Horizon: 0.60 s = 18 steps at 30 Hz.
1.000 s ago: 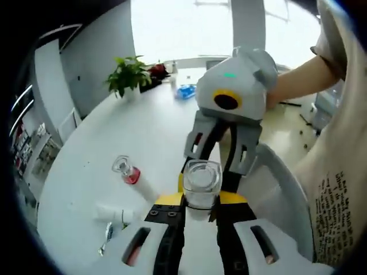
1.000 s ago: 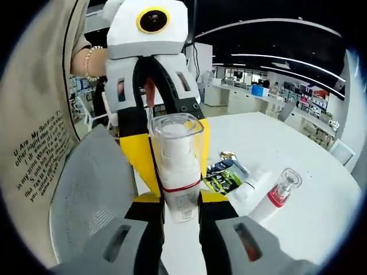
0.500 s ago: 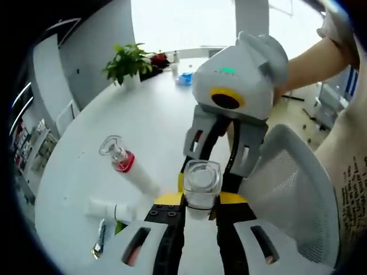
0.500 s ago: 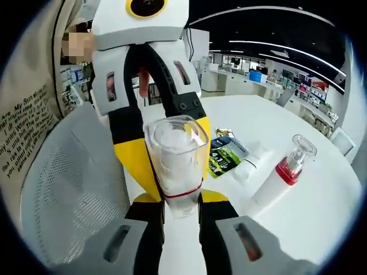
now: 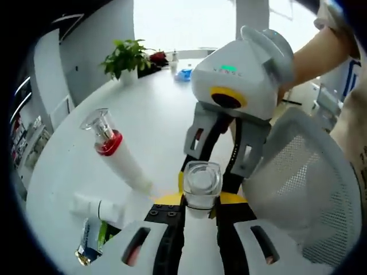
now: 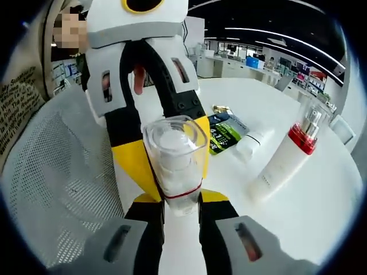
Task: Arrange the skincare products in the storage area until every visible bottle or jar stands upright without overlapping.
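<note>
A white bottle (image 5: 200, 184) (image 6: 175, 163) with a clear cap and a red band sits between the jaws of my left gripper (image 5: 199, 201). My right gripper (image 6: 182, 201) faces it and is shut on the same bottle from the other side. In the left gripper view the right gripper (image 5: 221, 169) comes down from above; in the right gripper view the left gripper (image 6: 171, 154) does. A second white bottle (image 5: 117, 157) (image 6: 284, 163) with a red collar stands on the white table (image 5: 155, 114). A white tube (image 5: 97, 207) (image 6: 250, 143) lies beside it.
A green and black sachet (image 5: 90, 247) (image 6: 225, 134) lies by the tube. A grey mesh chair (image 5: 301, 183) (image 6: 51, 172) stands close to the grippers. A potted plant (image 5: 127, 57) and small items are at the table's far end. A person's arm (image 5: 321, 48) holds the right gripper.
Both grippers keep their hold on the bottle. Both views have shifted, so the standing bottle, tube and sachet now look nearer and larger.
</note>
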Available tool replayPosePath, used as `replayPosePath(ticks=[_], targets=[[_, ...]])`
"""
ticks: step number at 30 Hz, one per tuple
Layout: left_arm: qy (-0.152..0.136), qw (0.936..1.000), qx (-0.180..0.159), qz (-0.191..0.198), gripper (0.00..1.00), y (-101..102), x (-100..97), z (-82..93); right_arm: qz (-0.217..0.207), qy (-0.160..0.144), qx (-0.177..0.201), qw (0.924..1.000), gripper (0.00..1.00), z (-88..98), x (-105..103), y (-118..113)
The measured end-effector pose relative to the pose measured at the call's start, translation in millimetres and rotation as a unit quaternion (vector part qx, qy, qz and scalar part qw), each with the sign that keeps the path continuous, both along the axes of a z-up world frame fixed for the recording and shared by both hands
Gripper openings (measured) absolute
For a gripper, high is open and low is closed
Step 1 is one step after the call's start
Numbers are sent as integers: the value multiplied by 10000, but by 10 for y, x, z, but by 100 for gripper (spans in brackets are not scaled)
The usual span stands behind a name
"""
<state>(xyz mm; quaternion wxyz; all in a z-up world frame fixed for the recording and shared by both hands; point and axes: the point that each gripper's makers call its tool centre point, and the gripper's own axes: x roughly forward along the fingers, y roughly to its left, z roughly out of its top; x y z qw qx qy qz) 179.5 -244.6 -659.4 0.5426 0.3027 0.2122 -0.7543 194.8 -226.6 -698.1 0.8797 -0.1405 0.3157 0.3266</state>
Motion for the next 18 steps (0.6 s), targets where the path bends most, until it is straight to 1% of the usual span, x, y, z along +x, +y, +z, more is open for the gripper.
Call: replayPosePath(ticks=[10, 15, 18], targets=[[-22, 9999, 75, -114, 17, -39, 12, -119, -23, 123, -60, 9999, 22, -121, 3, -43], [-22, 9998, 113, -137, 17, -72, 17, -166, -95, 161, -23, 9998, 22, -163, 4, -81], [-4, 9999, 89, -135, 17, -105, 40, -160, -157, 145, 46, 9998, 22, -158, 22, -121]])
